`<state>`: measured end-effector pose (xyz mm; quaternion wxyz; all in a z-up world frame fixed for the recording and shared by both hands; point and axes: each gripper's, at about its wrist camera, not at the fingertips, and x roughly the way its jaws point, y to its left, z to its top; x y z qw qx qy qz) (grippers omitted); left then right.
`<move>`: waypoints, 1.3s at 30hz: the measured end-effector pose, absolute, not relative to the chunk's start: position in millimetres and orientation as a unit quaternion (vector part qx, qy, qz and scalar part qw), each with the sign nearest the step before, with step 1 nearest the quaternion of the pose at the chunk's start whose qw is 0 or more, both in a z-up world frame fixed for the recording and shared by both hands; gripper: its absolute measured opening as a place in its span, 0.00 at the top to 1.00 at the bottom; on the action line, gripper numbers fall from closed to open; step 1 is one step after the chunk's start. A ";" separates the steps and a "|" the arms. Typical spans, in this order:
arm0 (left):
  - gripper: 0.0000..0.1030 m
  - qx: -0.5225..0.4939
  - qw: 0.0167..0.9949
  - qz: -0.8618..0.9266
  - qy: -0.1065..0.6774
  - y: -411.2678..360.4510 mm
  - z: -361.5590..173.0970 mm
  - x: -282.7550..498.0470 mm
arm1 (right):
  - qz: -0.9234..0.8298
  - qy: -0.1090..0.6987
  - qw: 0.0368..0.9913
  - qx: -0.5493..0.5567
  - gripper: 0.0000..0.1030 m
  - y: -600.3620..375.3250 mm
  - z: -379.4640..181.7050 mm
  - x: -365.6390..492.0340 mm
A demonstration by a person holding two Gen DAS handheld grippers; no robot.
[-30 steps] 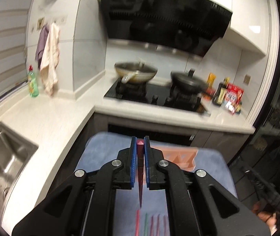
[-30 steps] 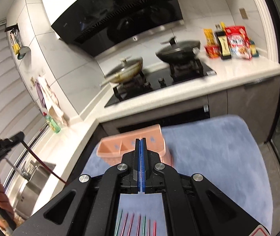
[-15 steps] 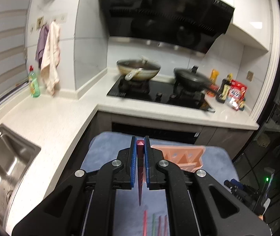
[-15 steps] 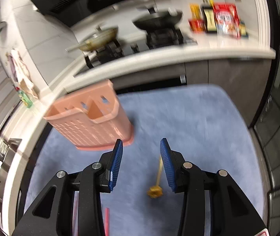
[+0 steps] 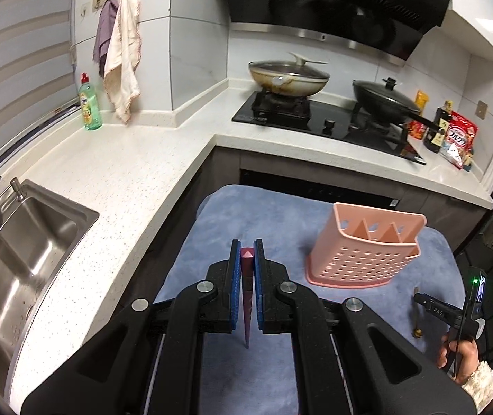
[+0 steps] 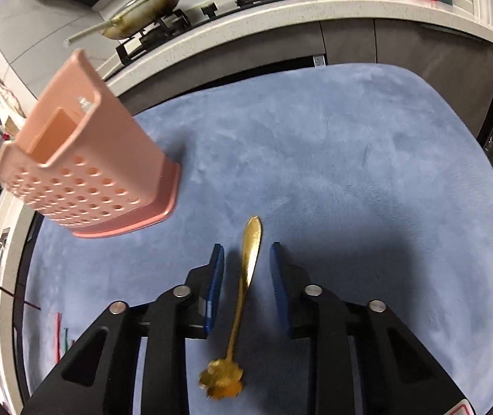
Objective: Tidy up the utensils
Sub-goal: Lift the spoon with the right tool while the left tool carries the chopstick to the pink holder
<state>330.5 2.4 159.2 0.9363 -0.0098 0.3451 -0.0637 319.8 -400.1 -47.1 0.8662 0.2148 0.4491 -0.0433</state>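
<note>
My left gripper (image 5: 246, 254) is shut on a dark red chopstick (image 5: 246, 297) and holds it above the blue mat (image 5: 274, 214), left of the pink perforated utensil holder (image 5: 360, 256). My right gripper (image 6: 246, 252) is open low over the mat (image 6: 350, 159), its fingers on either side of the handle of a gold spoon (image 6: 244, 283) that lies flat there. The holder (image 6: 83, 166) stands to the gripper's upper left. The spoon also shows small in the left wrist view (image 5: 417, 314), beside the right gripper.
Several coloured chopsticks (image 6: 60, 335) lie on the mat's near left. A sink (image 5: 14, 252) is in the counter at left, a dish soap bottle (image 5: 90, 103) behind it. Two pans (image 5: 288, 77) sit on the hob, food packets (image 5: 457, 140) at the far right.
My right gripper opened and dropped down to the mat, coming to straddle the gold spoon. My left gripper, still holding the chopstick, shifted slightly left of the holder.
</note>
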 end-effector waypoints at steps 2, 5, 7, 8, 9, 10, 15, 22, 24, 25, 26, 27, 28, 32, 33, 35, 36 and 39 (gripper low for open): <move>0.93 -0.008 0.937 -0.058 0.345 3.5 157.2 333.7 | -0.042 0.447 0.867 0.216 0.80 -401.7 -50.6 323.4; 0.93 -0.010 0.936 -0.057 0.346 3.0 155.6 336.3 | -0.044 0.445 0.869 0.212 0.89 -401.9 -51.9 326.6; 0.93 -0.010 0.936 -0.057 0.346 1.9 155.5 336.9 | -0.043 0.443 0.870 0.211 0.91 -402.1 -49.6 324.9; 0.93 -0.011 0.936 -0.057 0.346 2.2 155.9 336.9 | -0.044 0.441 0.871 0.209 0.91 -401.7 -47.0 322.2; 0.93 -0.011 0.936 -0.058 0.347 1.5 156.0 337.5 | -0.045 0.439 0.873 0.208 0.91 -402.3 -45.6 321.7; 0.93 -0.011 0.936 -0.060 0.347 1.0 156.3 337.8 | -0.046 0.433 0.876 0.207 0.91 -401.6 -38.9 316.7; 0.93 -0.013 0.937 -0.070 0.341 -5.8 164.9 335.4 | -0.044 0.398 0.892 0.210 0.98 -400.0 -1.8 289.7; 0.93 -0.018 0.945 -0.102 0.310 -23.9 204.1 329.3 | -0.037 0.335 0.918 0.210 0.98 -394.8 65.0 264.4; 0.93 -0.020 0.948 -0.114 0.297 -31.4 220.5 330.4 | -0.037 0.307 0.928 0.209 0.98 -391.8 91.8 263.6; 0.93 -0.021 0.949 -0.117 0.293 -35.5 226.5 331.7 | -0.036 0.298 0.930 0.211 0.98 -390.3 99.9 264.3; 0.93 -0.023 0.950 -0.122 0.285 -40.0 236.0 334.1 | -0.033 0.283 0.936 0.209 0.98 -387.3 115.6 268.7; 0.93 -0.024 0.952 -0.126 0.277 -44.5 245.5 336.5 | -0.031 0.273 0.940 0.205 0.98 -383.8 126.6 272.6; 0.93 -0.026 0.954 -0.128 0.268 -49.0 255.0 339.0 | -0.029 0.266 0.943 0.200 0.98 -381.1 134.4 276.7; 0.93 -0.037 0.960 -0.144 0.235 -64.0 291.6 348.2 | -0.025 0.233 0.957 0.169 0.98 -361.4 165.5 304.1; 0.93 -0.039 0.962 -0.146 0.229 -67.0 297.5 349.5 | -0.026 0.229 0.959 0.163 0.98 -356.9 169.1 312.6; 0.93 -0.037 0.964 -0.152 0.215 -76.2 309.5 353.8 | -0.027 0.226 0.961 0.155 0.98 -350.7 170.4 326.8; 0.93 -0.035 0.965 -0.153 0.212 -79.4 311.8 355.8 | -0.026 0.225 0.962 0.154 0.98 -348.0 168.7 335.0; 0.93 -0.031 0.965 -0.154 0.211 -91.8 310.4 367.5 | -0.028 0.229 0.960 0.156 0.98 -344.0 157.4 352.7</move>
